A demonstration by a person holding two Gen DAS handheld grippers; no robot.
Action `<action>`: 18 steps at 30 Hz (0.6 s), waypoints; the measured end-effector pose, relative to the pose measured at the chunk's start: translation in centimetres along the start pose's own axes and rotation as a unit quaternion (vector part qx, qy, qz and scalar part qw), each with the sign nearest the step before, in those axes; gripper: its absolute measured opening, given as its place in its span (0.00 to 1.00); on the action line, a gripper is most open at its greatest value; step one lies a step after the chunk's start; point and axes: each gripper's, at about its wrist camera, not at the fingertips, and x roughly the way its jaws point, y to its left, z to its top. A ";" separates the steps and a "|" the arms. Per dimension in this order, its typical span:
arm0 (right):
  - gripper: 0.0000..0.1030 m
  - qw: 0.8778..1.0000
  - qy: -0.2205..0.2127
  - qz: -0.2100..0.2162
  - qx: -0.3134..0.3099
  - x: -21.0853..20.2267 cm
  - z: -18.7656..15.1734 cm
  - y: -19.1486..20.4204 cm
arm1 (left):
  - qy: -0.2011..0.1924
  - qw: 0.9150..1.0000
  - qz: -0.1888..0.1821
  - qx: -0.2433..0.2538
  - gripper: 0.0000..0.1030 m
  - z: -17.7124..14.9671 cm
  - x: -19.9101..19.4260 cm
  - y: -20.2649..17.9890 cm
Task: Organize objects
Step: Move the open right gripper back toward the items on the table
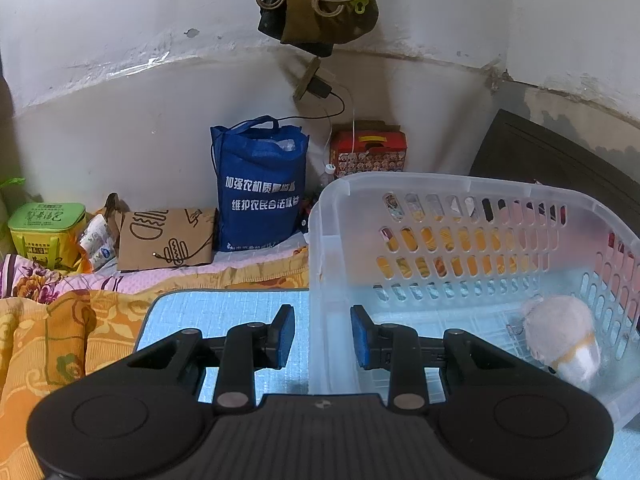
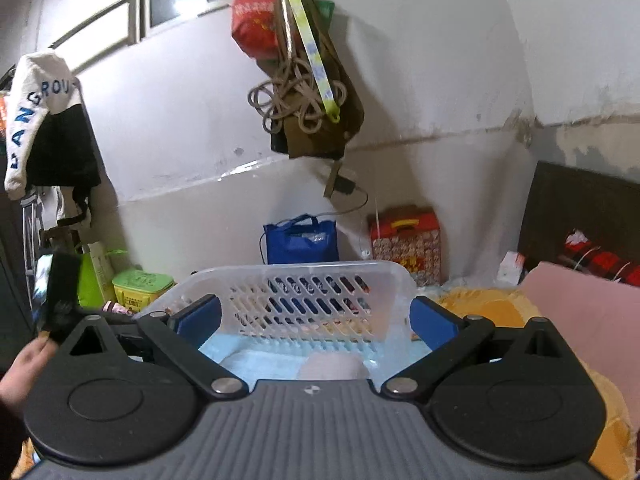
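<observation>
A clear plastic basket with slotted walls stands on a light blue mat. A beige and white plush toy lies inside it at the right, blurred. My left gripper straddles the basket's near left wall, one blue pad on each side with a gap to the wall. In the right wrist view the basket is in front, the plush toy showing just above the gripper body. My right gripper is wide open and empty above the basket.
A blue tote bag, a brown paper bag, a green tin and a red box line the wall. Orange floral bedding lies to the left. A pink sheet lies at the right. Cords and bags hang overhead.
</observation>
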 end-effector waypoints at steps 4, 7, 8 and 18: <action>1.00 1.000 -0.018 -0.010 -0.008 -2.7 -1.8 0.7 | 0.000 1.000 0.001 -0.001 0.35 0.0 0.0 0.0; 1.00 1.000 -0.021 -0.020 0.002 -3.4 -3.5 0.7 | 0.000 1.000 0.001 -0.002 0.35 0.0 0.0 -0.1; 1.00 0.999 -0.019 -0.026 0.006 -3.4 -4.1 0.7 | 0.000 1.000 0.002 -0.002 0.35 -0.1 -0.1 -0.1; 1.00 0.990 0.080 -0.119 0.005 0.2 -13.7 3.0 | -0.002 1.000 0.005 -0.001 0.37 -0.1 -0.2 0.0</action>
